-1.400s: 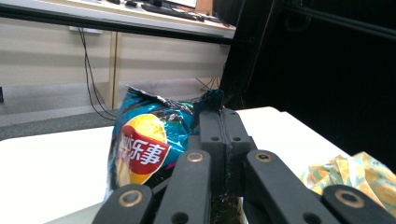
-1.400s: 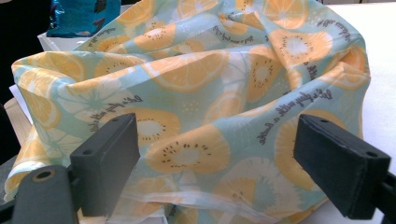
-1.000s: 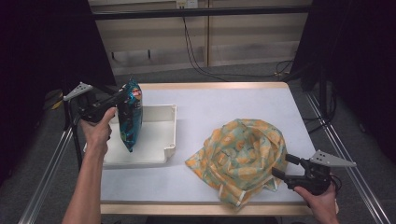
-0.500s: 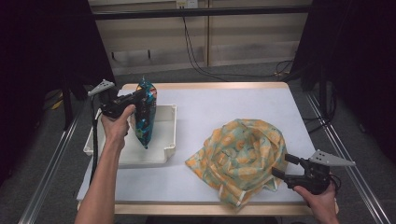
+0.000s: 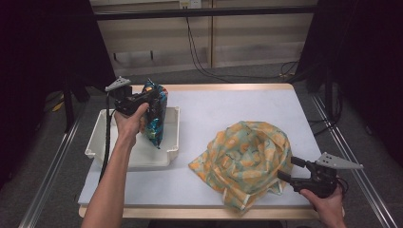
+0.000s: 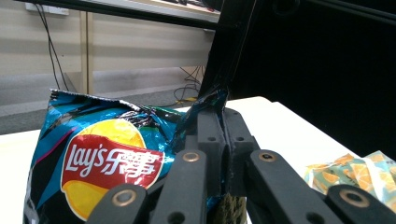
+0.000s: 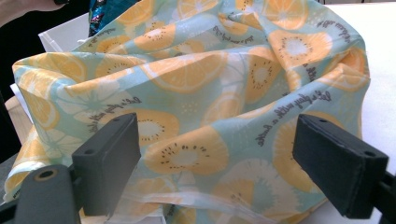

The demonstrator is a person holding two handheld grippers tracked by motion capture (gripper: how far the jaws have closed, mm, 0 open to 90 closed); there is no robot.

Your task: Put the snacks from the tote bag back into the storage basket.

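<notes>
Step in hand, as I judge it: carrying the chip bag (image 5: 156,114) from the white tray (image 5: 107,142) toward the fruit-print cloth bag (image 5: 247,159).

White table (image 5: 237,109): tray at its left, cloth bag slumped at its right, well apart, bare tabletop between them.

Cloth bag: crumpled, mouth not clearly open as seen from above. The right gripper (image 5: 285,168) sits at its near right edge, jaws wide apart on either side of the fabric, pressing nothing.

Chip bag: hangs upright above the tray, lifted clear of its floor. The left gripper (image 5: 153,97) is clamped on the crimped top corner; the jaws have just eased slightly, foil between them.

Next move likely calls for a level carry rightward while the right gripper pinches and lifts the cloth rim. Obstacle: the collapsed folds; the tray wall is already cleared.
</notes>
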